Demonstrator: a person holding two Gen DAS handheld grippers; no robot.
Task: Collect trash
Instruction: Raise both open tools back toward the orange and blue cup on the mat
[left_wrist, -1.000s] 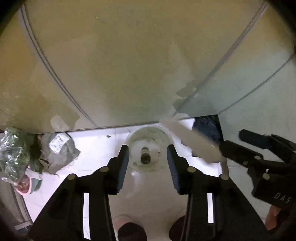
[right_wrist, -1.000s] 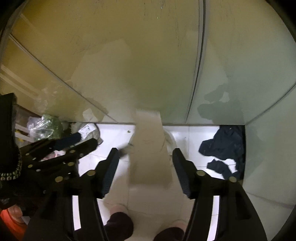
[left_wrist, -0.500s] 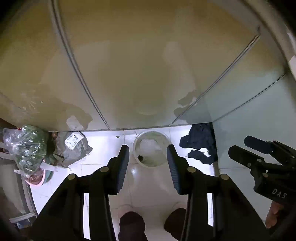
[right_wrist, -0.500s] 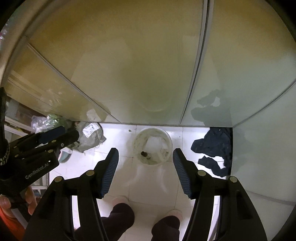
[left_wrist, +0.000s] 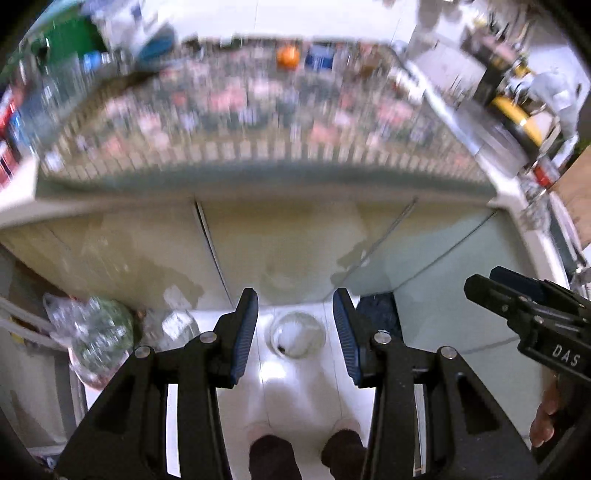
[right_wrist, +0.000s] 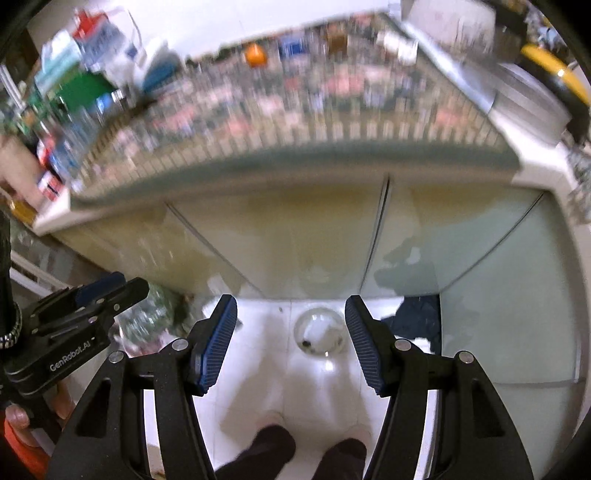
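Status: you are holding the left gripper (left_wrist: 295, 325) and right gripper (right_wrist: 291, 336) wide and empty above the floor bin (right_wrist: 320, 334), trash already lying inside, cluttered desk (right_wrist: 295, 110) awaiting collection.

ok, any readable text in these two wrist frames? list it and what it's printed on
"DAS" — on the body of the right gripper, seen in the left wrist view; the rest of the word is cut off.
"GenRobot.AI" — on the body of the left gripper, seen in the right wrist view.
Packages and bottles on the counter: print is motion-blurred, unreadable.
White tag on the bag on the floor: too blurred to read.
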